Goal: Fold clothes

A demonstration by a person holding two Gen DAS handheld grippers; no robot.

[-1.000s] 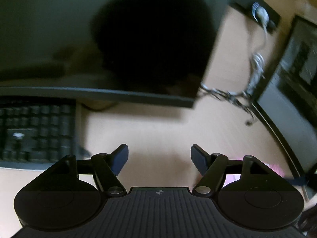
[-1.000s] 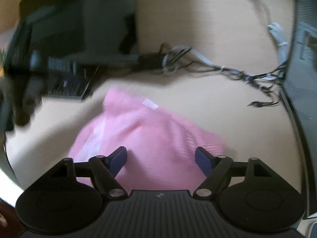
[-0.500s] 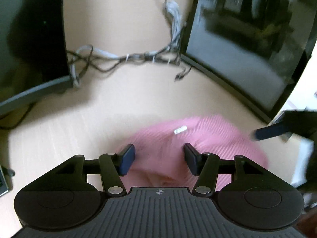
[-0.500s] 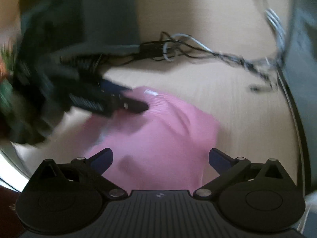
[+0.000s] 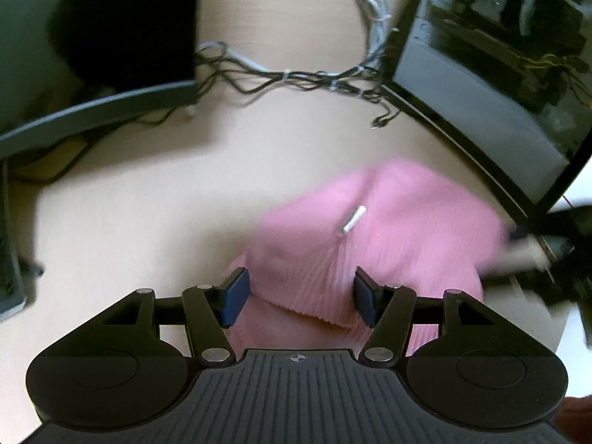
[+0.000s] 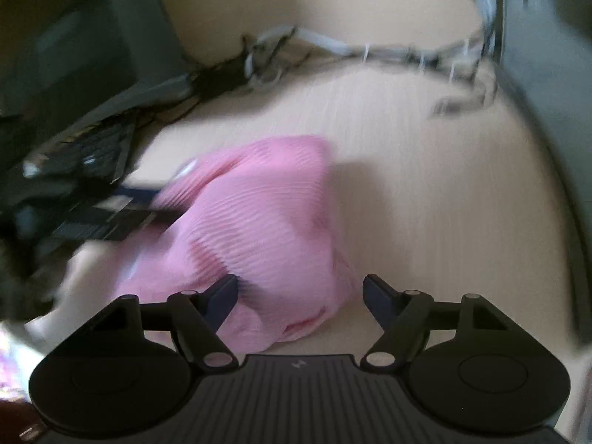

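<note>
Mostly pale wood desk (image 5: 148, 203), monitor (image 5: 92, 111) at upper left of the left wrist view, a second dark screen (image 5: 499, 85) upper right, cable tangle (image 5: 288, 77) between. Pink ribbed garment (image 5: 370, 236) bunched lower centre, white tag (image 5: 353, 218) on top. Left gripper (image 5: 299, 298) fingers released, spread over cloth. Right gripper (image 6: 299, 296) likewise released above the garment (image 6: 259, 222). Right view badly smeared; left edge unreadable.

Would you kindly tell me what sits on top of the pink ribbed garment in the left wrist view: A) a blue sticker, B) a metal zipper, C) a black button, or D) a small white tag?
D: a small white tag lies on the pink ribbed garment, along its centre crease.
</note>
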